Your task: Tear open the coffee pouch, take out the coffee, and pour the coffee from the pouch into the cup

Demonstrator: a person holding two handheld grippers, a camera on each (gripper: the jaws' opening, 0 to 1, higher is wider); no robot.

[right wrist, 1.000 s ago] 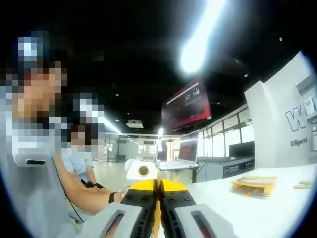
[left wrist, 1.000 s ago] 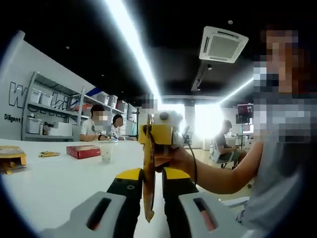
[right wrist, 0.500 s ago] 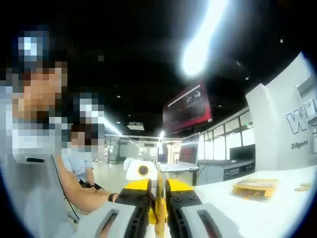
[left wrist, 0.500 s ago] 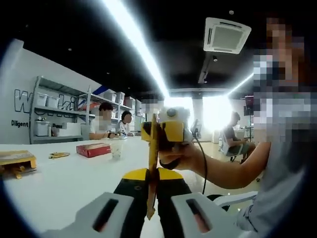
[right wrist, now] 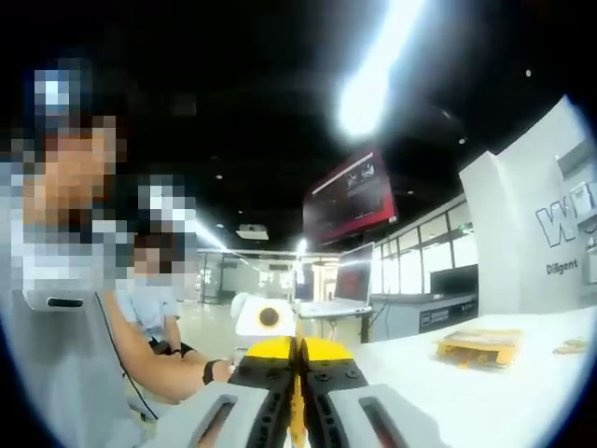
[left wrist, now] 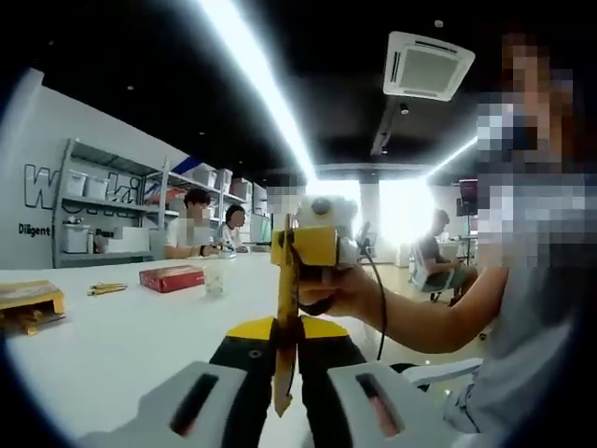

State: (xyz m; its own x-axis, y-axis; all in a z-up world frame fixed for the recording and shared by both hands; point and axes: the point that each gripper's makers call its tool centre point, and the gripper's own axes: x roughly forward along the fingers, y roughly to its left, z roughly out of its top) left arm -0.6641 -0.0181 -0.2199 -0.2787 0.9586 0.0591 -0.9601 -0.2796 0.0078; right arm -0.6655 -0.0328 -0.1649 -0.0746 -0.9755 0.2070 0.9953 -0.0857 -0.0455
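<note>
The thin yellow foil coffee pouch [left wrist: 284, 327] hangs edge-on in the air above the white table [left wrist: 112, 345], pinched between both tools. It looks light, floppy and slick, so a hold close to the top seam should suit tearing. The left tool [left wrist: 283, 331] is clamped on it; the right tool [right wrist: 298, 359] is likewise closed on its edge. Behind, wall lettering reads "Diligent" [right wrist: 562, 268]; a red box [left wrist: 172, 277] carries no legible print.

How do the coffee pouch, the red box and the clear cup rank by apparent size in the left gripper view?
1. Coffee pouch, seen edge-on and clamped by both grippers; it sits nearest the camera, which inflates it.
2. Red box on the white table.
3. Clear cup, close to the box in height but narrower.
</note>
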